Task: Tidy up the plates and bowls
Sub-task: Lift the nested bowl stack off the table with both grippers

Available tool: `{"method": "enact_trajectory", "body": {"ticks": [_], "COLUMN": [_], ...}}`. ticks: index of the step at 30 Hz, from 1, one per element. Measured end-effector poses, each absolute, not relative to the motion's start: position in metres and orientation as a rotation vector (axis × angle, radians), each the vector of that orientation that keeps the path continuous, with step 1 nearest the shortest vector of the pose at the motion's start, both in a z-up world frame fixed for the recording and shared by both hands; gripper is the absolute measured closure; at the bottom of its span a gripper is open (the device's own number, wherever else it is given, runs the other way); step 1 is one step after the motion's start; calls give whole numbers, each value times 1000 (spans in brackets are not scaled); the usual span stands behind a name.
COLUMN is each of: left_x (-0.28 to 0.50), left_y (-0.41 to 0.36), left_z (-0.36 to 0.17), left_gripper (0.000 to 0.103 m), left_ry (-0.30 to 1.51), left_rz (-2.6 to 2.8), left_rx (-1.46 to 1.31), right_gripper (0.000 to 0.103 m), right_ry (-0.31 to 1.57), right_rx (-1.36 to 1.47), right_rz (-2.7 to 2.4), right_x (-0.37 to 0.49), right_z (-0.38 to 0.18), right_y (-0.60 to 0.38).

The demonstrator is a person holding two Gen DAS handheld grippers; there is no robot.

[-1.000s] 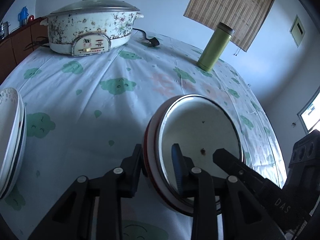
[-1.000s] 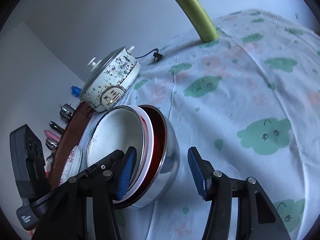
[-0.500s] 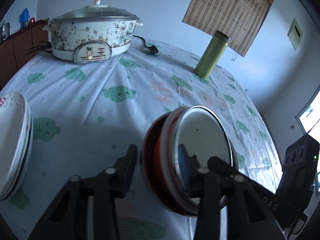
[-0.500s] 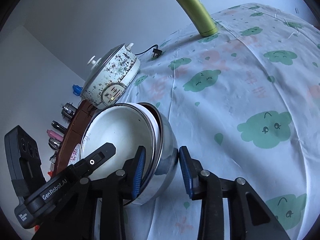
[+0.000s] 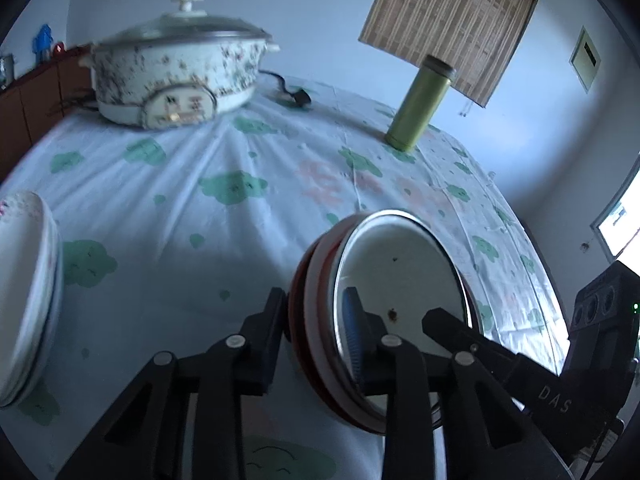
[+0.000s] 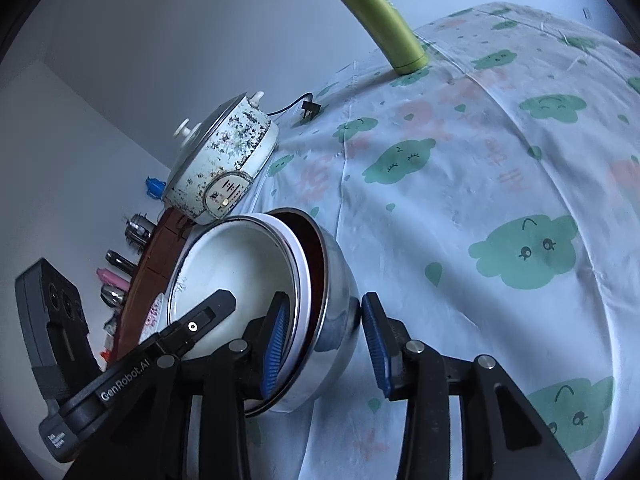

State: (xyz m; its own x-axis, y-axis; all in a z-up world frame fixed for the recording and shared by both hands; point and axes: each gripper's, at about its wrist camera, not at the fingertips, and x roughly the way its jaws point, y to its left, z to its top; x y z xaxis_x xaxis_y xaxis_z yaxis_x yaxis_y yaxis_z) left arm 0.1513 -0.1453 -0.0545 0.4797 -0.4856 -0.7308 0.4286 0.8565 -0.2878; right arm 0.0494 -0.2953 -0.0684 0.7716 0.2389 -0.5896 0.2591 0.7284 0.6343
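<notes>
A stack of nested bowls (image 5: 396, 280) stands on the tablecloth: a white bowl (image 6: 240, 272) inside a red one, inside a steel bowl (image 6: 340, 320). My left gripper (image 5: 316, 320) is shut on the stack's near rim, one finger outside the red wall, one inside the white bowl. My right gripper (image 6: 324, 336) straddles the opposite rim, one blue pad inside and one outside the steel wall with a small gap. A stack of white plates (image 5: 24, 304) lies at the far left in the left wrist view.
A speckled electric pot (image 5: 176, 76) with a glass lid stands at the back of the table, its cord and plug (image 5: 298, 98) beside it. A green thermos (image 5: 420, 104) stands at the back right. A brown cabinet (image 6: 148, 276) with small items lies beyond the table's edge.
The bowl stack was tilted up half a second ago and now sits lower and flatter. My right gripper closed on the rim, then its outer finger opened a little away from the steel wall.
</notes>
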Motion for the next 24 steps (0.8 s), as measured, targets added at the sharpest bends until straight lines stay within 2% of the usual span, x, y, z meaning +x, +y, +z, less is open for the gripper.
{"method": "enact_trajectory", "body": {"ticks": [5, 8, 13, 19, 24], "left_x": [163, 160, 157, 149, 145], "left_y": [-139, -141, -141, -142, -141], "left_z": [-69, -67, -66, -60, -55], "left_gripper": [67, 79, 81, 81, 81], "left_ry": [1005, 993, 981, 968, 959], "left_rz": [-577, -581, -565, -526, -501], "left_rx": [-162, -153, -133, -89, -53], "right_gripper": [58, 58, 56, 62, 66], "right_ry": [707, 696, 697, 719, 749], "right_rx": [757, 684, 621, 565, 661], "right_rz": [-10, -30, -45, -63, -21], "right_x": [48, 47, 48, 49, 47], "right_z": [-66, -59, -54, -50, -57], "right_y": [-293, -285, -279, -271, -279]}}
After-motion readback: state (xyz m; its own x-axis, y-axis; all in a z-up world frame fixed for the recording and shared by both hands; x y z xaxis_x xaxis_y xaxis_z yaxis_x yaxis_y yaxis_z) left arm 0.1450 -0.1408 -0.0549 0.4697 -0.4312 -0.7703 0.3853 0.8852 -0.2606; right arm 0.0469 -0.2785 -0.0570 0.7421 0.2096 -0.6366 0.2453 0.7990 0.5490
